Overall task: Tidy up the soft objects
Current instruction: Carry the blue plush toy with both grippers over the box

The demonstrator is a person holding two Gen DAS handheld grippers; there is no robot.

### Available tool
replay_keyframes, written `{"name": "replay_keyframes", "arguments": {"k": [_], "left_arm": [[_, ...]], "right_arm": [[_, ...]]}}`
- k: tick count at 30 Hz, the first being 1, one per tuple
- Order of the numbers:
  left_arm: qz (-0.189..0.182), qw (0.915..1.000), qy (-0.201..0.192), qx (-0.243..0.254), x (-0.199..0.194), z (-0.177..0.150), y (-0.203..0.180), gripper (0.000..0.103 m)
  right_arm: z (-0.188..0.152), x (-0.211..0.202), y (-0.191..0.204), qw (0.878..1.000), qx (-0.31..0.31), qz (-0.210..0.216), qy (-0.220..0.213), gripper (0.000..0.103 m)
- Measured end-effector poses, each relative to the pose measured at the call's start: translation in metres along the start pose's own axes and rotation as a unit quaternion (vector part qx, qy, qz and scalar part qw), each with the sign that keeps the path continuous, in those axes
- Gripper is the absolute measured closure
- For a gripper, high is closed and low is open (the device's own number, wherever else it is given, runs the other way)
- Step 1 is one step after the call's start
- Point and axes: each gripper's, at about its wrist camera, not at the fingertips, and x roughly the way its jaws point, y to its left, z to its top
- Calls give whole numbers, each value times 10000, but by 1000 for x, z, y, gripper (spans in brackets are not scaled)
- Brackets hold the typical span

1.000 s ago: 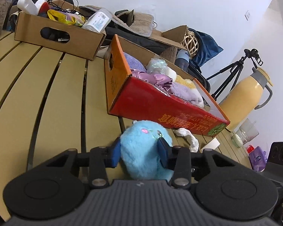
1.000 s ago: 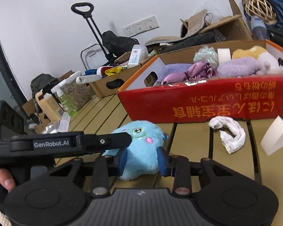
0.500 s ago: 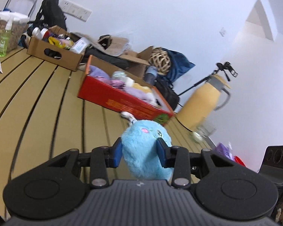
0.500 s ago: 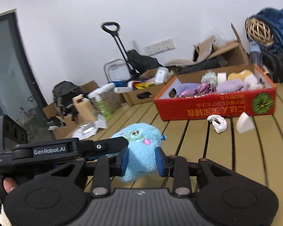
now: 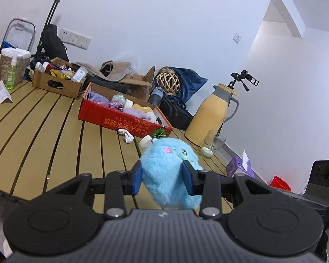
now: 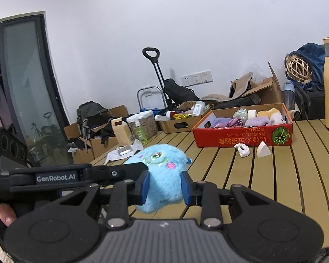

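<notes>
A fluffy light-blue plush toy [image 5: 170, 171] hangs above the slatted table, pinched from two sides. My left gripper [image 5: 163, 179] is shut on it, blue pads sunk into the fur. In the right wrist view the same plush toy [image 6: 164, 179] sits in my right gripper [image 6: 165, 187], also shut on it, with the left gripper's finger [image 6: 120, 172] reaching in from the left. The red box [image 5: 120, 118] of soft things, also red box [image 6: 243, 134], stands far back on the table. A white rolled cloth [image 6: 242, 149] and a white wedge-shaped piece [image 6: 263, 150] lie in front of it.
A brown cardboard box [image 5: 57, 83] of bottles stands behind the red one. A yellow thermos jug [image 5: 212, 111] and a glass [image 5: 212, 144] stand at the table's right end. Jars and papers [image 6: 129, 149] crowd the left end. A person's thumb [image 6: 5, 215] shows at lower left.
Both grippers have pulled back and risen with the plush toy, lifting it off the table. The red box now looks much farther away and more of the room shows.
</notes>
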Motion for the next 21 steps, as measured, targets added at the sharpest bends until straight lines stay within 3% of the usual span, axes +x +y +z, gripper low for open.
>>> {"name": "replay_keyframes", "arguments": {"k": [6, 12, 17, 21], "left_arm": [[-41, 9999, -86, 64, -7, 3, -4, 65], [-108, 9999, -22, 57, 25, 19, 11, 66], [-241, 9995, -174, 123, 79, 77, 32, 66], [-271, 9993, -200, 165, 142, 134, 57, 66]], "right_arm": [[0, -15, 8, 9999, -58, 22, -149, 73], [7, 5, -5, 9999, 59, -31, -110, 73], [49, 48, -28, 9996, -63, -89, -270, 73], [102, 108, -64, 9993, 104, -35, -365, 73]]}}
